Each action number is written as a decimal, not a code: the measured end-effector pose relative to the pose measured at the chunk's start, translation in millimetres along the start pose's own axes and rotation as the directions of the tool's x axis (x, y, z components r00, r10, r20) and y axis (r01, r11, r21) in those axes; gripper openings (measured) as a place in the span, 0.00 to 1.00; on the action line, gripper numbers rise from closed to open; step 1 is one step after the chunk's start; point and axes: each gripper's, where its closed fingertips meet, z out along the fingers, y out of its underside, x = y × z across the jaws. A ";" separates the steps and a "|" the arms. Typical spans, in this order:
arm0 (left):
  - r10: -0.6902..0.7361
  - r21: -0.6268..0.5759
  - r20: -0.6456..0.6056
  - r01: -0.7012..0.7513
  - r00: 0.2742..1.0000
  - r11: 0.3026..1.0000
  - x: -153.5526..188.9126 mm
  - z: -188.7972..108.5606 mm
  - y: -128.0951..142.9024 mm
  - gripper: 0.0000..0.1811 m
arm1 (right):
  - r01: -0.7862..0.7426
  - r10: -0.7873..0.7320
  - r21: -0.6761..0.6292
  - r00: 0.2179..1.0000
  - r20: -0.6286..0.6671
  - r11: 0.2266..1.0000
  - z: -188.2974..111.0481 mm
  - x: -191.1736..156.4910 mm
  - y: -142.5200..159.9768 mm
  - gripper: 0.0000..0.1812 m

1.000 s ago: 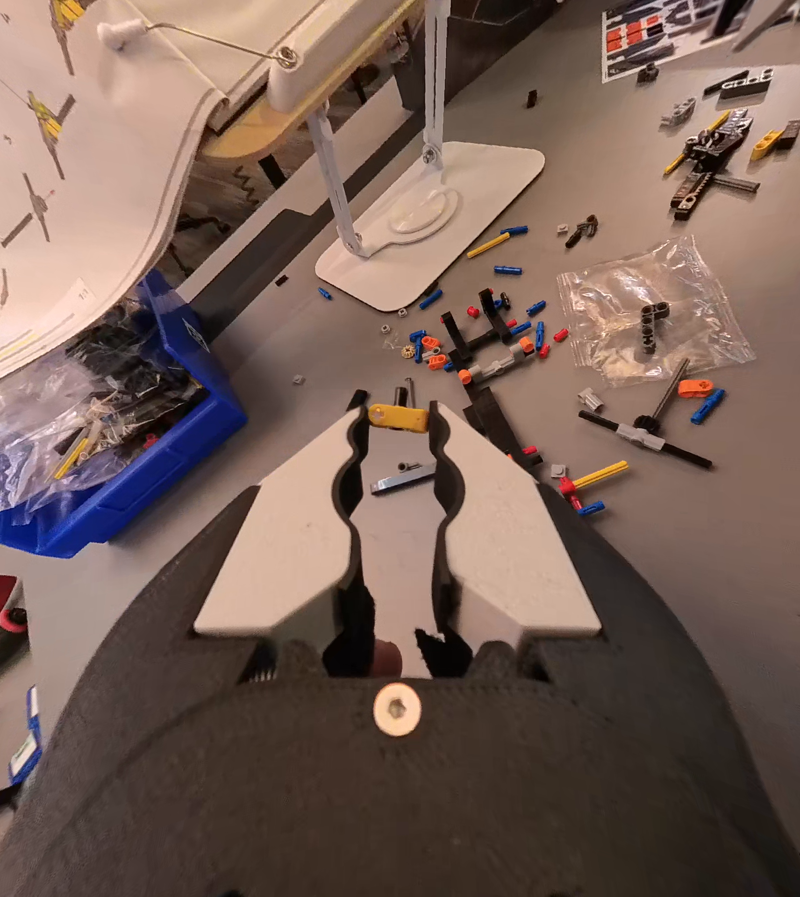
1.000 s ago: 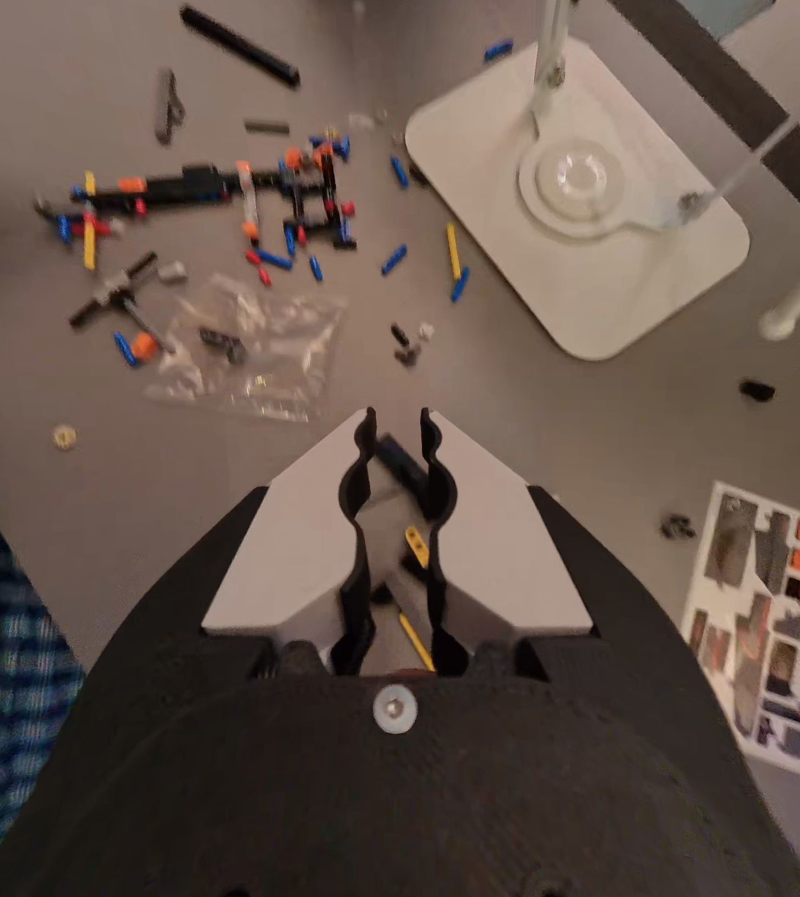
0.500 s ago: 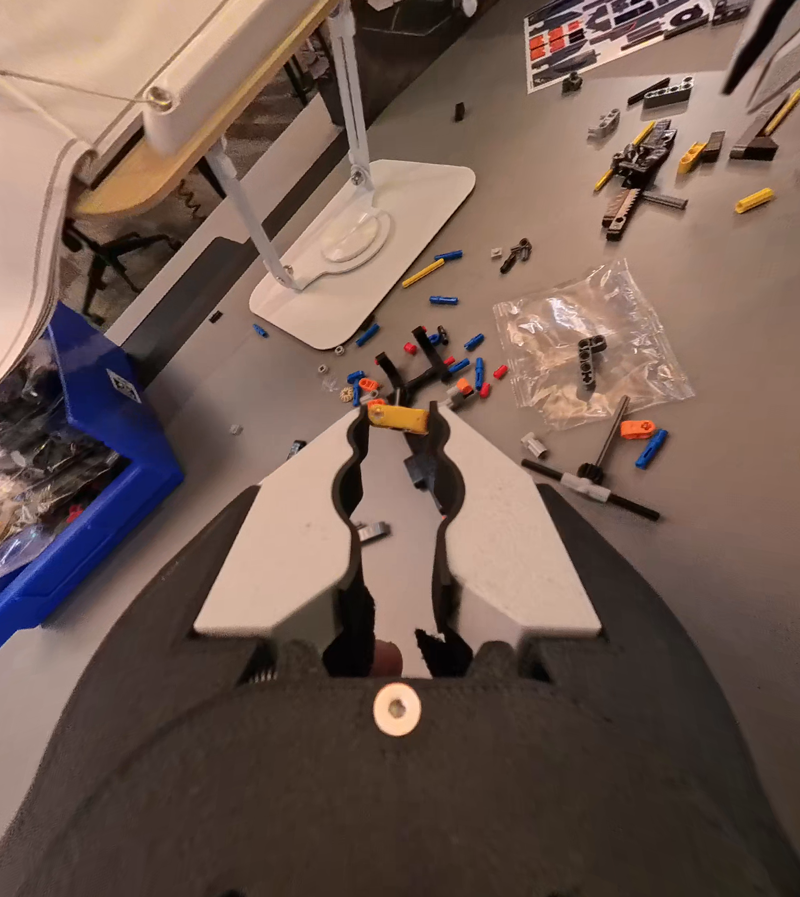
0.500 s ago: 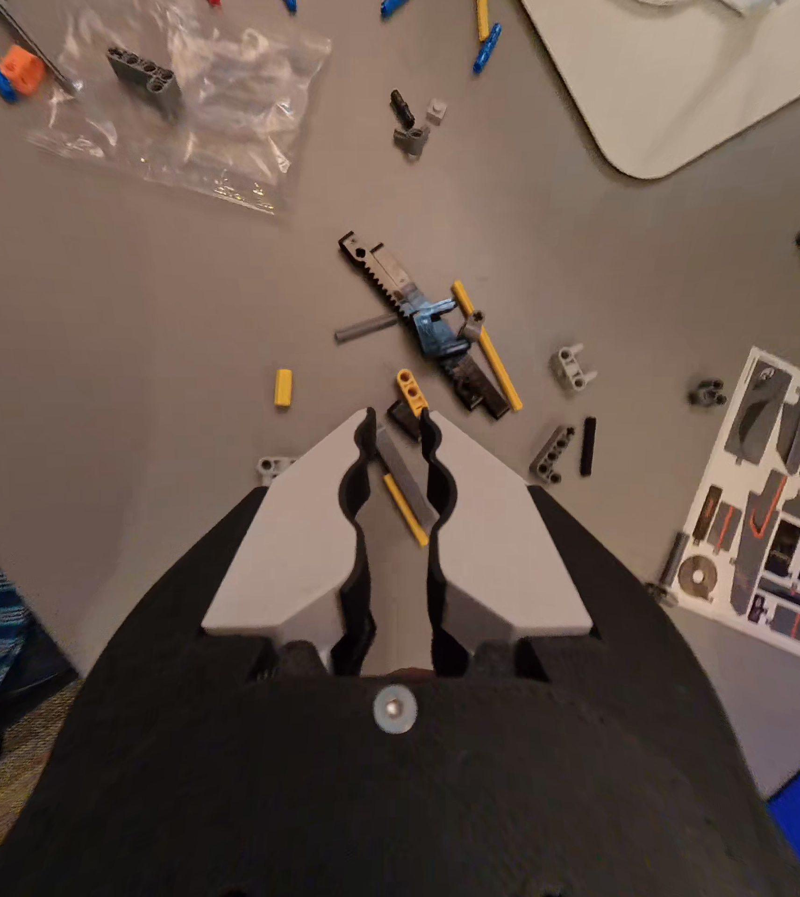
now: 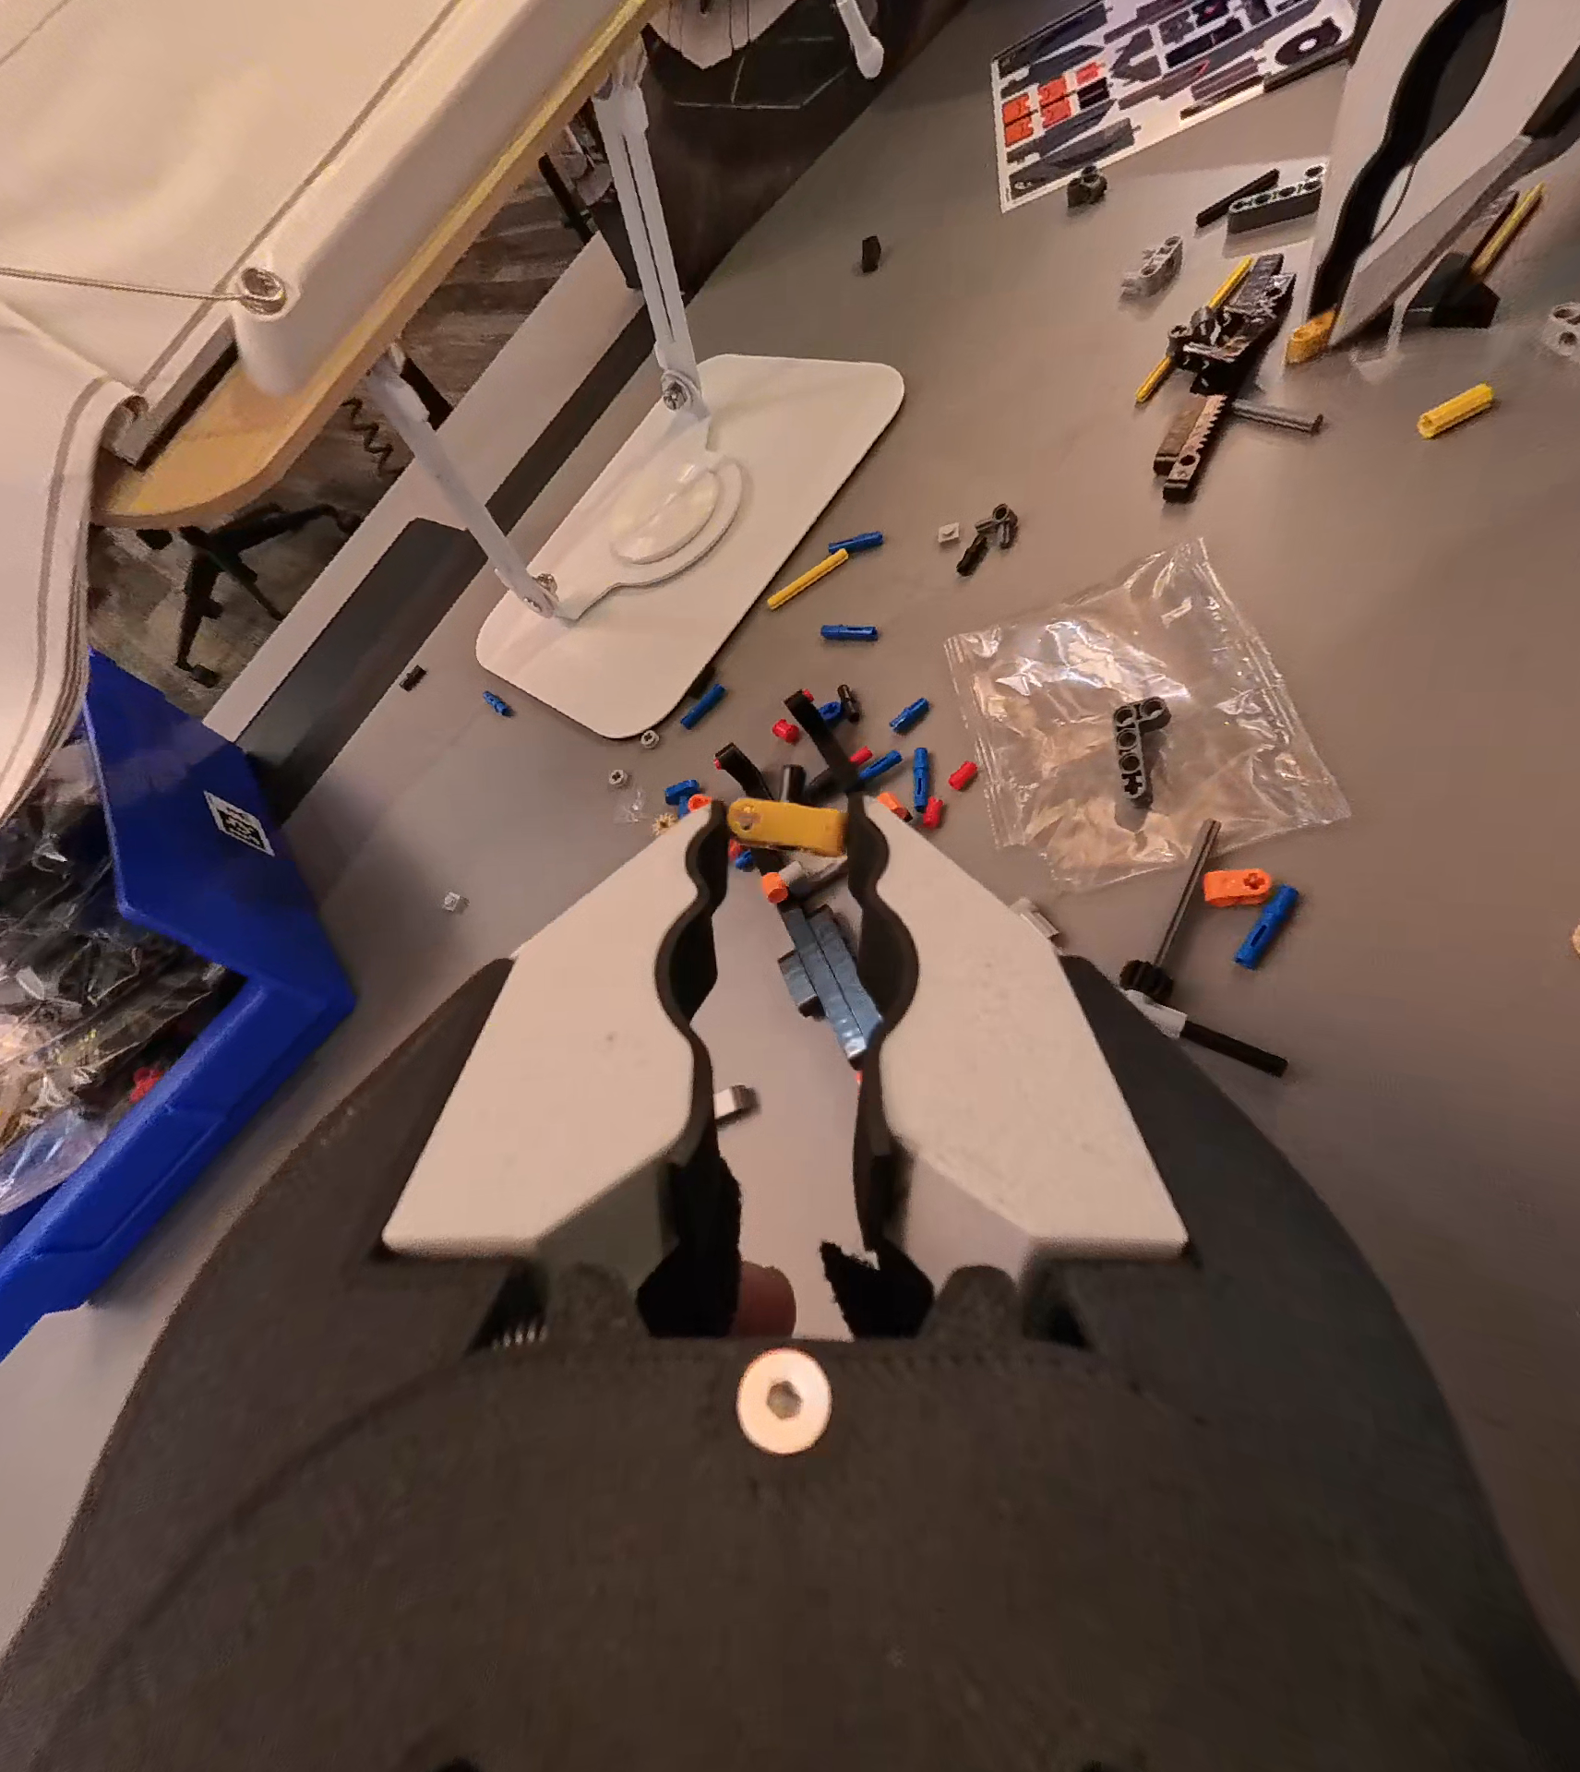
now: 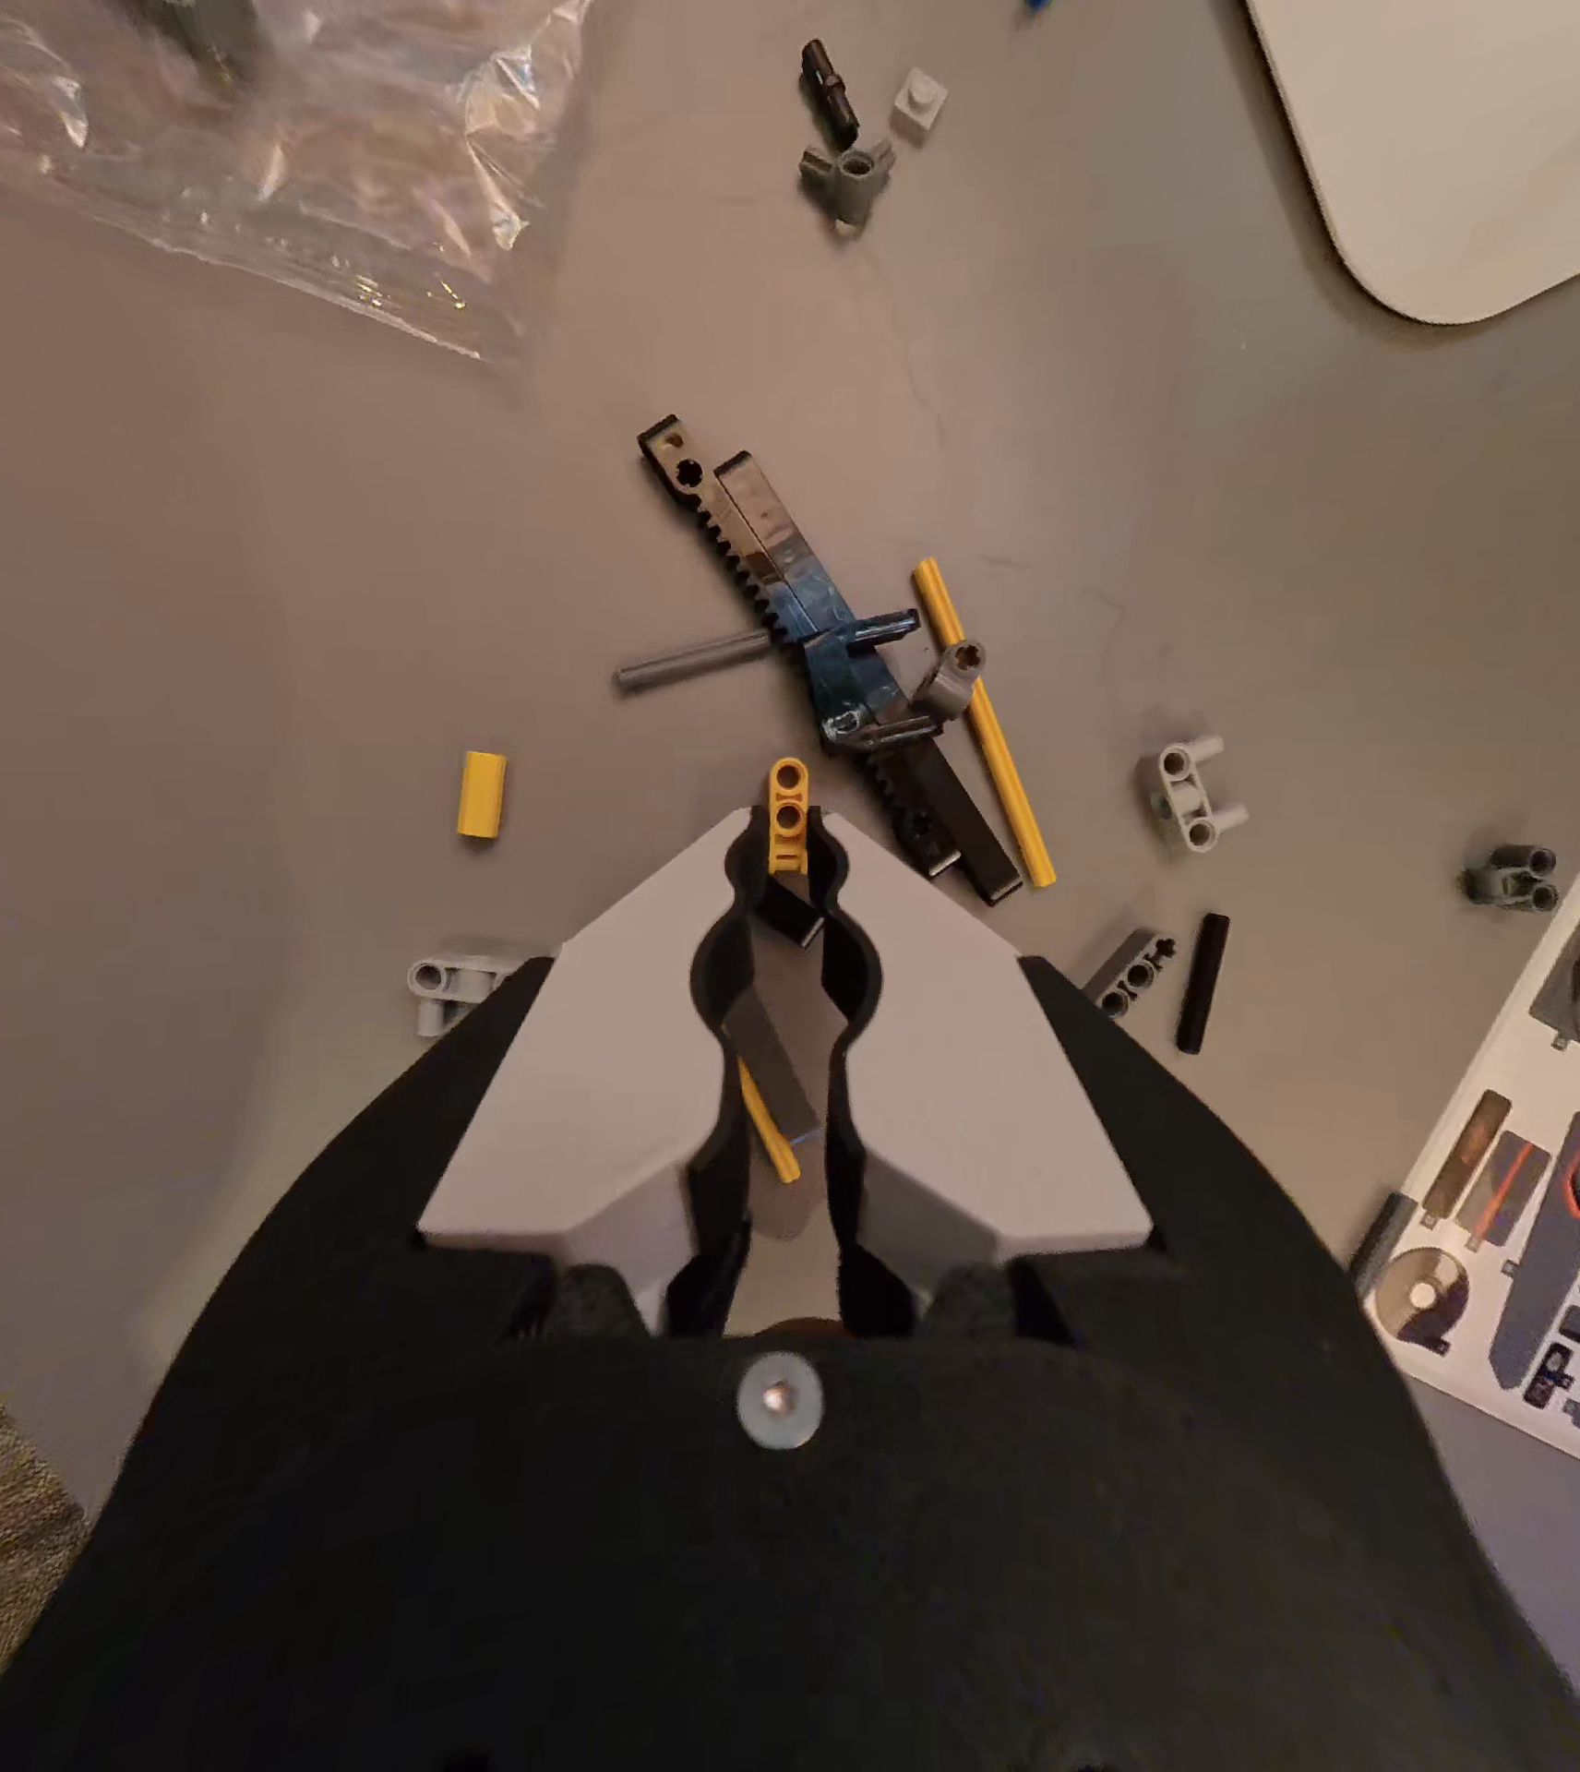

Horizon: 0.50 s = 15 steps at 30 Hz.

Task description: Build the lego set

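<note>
My left gripper (image 5: pixel 786 817) is shut on a flat yellow beam (image 5: pixel 791 828), held crosswise between the tips above a partly built black, blue and orange assembly (image 5: pixel 829 968) on the grey table. My right gripper (image 6: pixel 788 823) is down at the table with its jaws narrow around a small yellow connector (image 6: pixel 788 781), whose end sticks out past the tips. A black toothed rack assembly (image 6: pixel 805 614) with a yellow axle (image 6: pixel 988 729) lies just beyond it. The right gripper also shows in the left wrist view (image 5: pixel 1361 326), beside that rack assembly (image 5: pixel 1218 355).
A blue parts bin (image 5: pixel 220 959) stands left. A white stand base (image 5: pixel 700 537) and a clear bag (image 5: pixel 1141 710) lie ahead, with several loose pins between them. A sticker sheet (image 6: pixel 1572 1151) lies to the right. Grey connectors (image 6: pixel 1189 796) and a yellow sleeve (image 6: pixel 481 794) lie around the right gripper. The tips of one gripper are about 30 cm away from the tips of the other.
My right gripper moved from over the bag area to the rack assembly, came down on the yellow connector and narrowed its jaws. My left gripper kept the yellow beam and drew back a little.
</note>
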 end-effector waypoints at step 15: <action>-0.169 0.144 -0.055 0.175 0.984 0.974 -19.0 -16.2 -12.1 0.12 | -0.058 -0.071 0.487 0.968 0.241 0.871 -60.7 -49.1 -163.3 0.03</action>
